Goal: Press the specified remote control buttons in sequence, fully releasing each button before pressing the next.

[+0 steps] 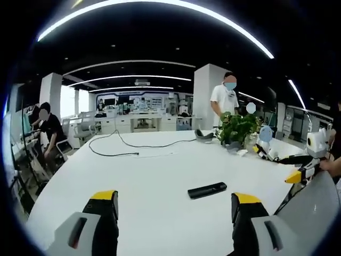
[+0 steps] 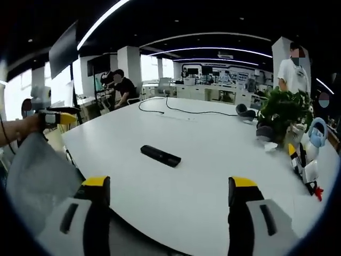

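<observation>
Left gripper (image 1: pixel 174 213) held wide open, nothing between the jaws, yellow tips at 6 o'clock in the left gripper view, raised over the near edge of the white table (image 1: pixel 160 176). Remote control (image 1: pixel 207 190) lay flat just beyond, toward 1 o'clock off the jaw gap, untouched, well apart from both tips. Right gripper (image 2: pixel 169 197) likewise spread, empty, hovering short of the table; same remote (image 2: pixel 160 156) seen at about 11 o'clock off its gap, long axis angled across. Looked like a staging pose: both held back and open to keep the remote unobstructed in both views, no button press begun. Next move probably needs one jaw tip brought down on a button; buttons too small to make out. Farther out: black cable (image 1: pixel 114 146) looped at 11 o'clock in the left gripper view, potted plant (image 1: pixel 237 128) at 1 o'clock, small blue-and-white figure (image 1: pixel 266 140) beside it. Other gripper's yellow tip (image 1: pixel 294 177) entered at 3 o'clock.
</observation>
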A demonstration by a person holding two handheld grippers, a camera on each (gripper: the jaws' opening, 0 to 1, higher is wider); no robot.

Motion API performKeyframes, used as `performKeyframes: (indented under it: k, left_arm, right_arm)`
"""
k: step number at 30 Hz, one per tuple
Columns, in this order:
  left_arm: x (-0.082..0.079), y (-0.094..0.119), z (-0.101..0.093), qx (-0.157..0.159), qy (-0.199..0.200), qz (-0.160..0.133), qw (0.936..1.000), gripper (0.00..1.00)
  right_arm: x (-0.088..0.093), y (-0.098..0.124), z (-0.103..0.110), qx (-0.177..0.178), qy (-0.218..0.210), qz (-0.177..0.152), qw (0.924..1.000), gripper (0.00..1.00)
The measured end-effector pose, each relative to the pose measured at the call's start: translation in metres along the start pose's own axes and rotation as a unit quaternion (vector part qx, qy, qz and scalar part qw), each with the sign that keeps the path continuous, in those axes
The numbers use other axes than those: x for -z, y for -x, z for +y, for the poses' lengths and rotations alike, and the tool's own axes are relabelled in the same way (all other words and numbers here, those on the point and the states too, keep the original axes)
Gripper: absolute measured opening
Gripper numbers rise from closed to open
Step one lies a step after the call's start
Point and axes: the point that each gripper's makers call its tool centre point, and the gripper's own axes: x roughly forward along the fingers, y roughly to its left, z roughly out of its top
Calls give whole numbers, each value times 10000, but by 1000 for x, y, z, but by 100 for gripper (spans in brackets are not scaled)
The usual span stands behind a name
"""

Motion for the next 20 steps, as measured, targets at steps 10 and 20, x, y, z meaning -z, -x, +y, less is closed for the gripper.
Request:
performKeyframes:
  k: [10, 20]
  left_arm:
    - [0, 2, 6, -172, -54, -15, 9998, 91]
    - [1, 2, 0, -2, -50, -7, 10000, 91]
  right_arm:
    - [-4, 2, 0, 30, 190, -75, 9998, 89]
    - [-1, 8, -18, 550, 97, -17, 9984, 85]
